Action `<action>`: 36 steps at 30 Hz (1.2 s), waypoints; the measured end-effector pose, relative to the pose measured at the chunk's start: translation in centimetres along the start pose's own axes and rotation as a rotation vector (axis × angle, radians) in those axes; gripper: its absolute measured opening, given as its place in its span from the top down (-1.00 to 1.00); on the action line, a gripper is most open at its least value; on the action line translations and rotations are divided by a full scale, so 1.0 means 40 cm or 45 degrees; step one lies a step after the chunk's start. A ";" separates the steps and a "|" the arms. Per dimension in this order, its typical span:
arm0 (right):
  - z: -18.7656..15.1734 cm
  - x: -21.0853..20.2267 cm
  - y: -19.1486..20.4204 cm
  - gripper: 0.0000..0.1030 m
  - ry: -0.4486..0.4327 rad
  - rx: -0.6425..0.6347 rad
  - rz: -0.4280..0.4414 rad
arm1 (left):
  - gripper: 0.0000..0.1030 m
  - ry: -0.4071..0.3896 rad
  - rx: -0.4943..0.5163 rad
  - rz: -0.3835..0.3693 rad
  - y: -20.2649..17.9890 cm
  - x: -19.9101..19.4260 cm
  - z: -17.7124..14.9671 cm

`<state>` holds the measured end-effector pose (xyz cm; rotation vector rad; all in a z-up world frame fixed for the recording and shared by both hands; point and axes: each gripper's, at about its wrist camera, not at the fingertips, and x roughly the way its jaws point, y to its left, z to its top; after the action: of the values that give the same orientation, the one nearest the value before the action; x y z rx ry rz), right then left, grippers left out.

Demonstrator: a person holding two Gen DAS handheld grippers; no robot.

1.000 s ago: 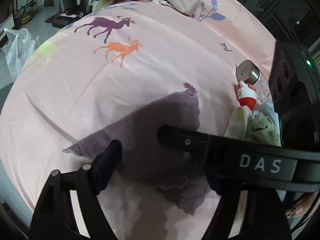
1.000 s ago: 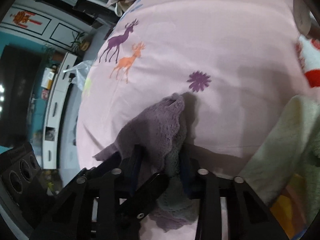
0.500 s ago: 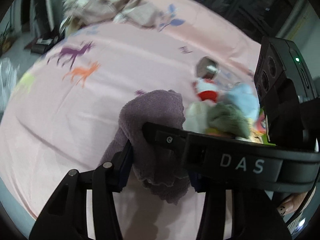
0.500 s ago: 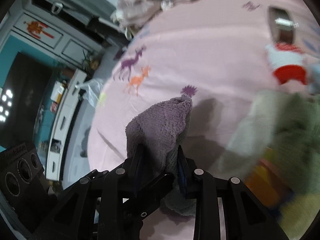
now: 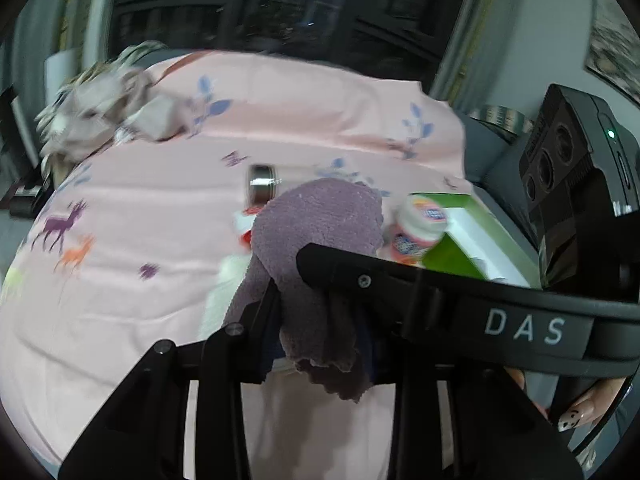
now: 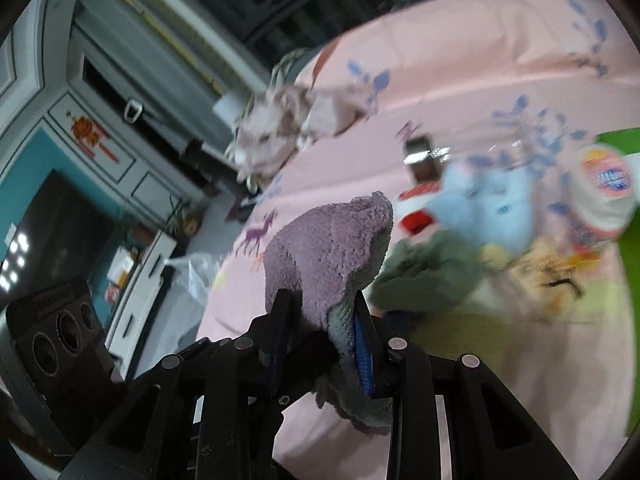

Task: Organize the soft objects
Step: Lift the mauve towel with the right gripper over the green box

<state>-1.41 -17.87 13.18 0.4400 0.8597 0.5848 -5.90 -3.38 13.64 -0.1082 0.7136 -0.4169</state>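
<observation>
purple towel (image 5: pixel 320 224) off the bed (image 5: pixel 140 220), bunched between both grippers | left gripper (image 5: pixel 316 320) fingers just closed on one end; right gripper (image 6: pixel 324 320) fingers clenched on the other | blue (image 6: pixel 488 208) and green (image 6: pixel 428 276) soft things piled near bed's right edge; unsorted | judged: early, towel unplaced

Left gripper (image 5: pixel 316 324): matte black, with two flat angular fingers (image 5: pixel 256 320) joined by round silver pivot pins. Crossed at 3 o'clock by a black bar (image 5: pixel 460 300) fixed with one small screw and marked "DAS" in pale letters. At 5 o'clock, a fingernail (image 5: pixel 574 420) painted pale with small black dots.

Right gripper (image 6: pixel 320 340): same black linkage and silver pins, with a ribbed blue pad (image 6: pixel 362 356) inside one finger.
</observation>
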 end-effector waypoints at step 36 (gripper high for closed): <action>-0.043 -0.475 -0.507 0.38 -0.625 0.518 -0.458 | 0.59 0.165 0.408 -0.497 -0.593 0.324 0.047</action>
<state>-6.51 -45.18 11.35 0.7420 0.5588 -0.0431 -3.79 -30.38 12.73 0.0851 0.7448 -0.9130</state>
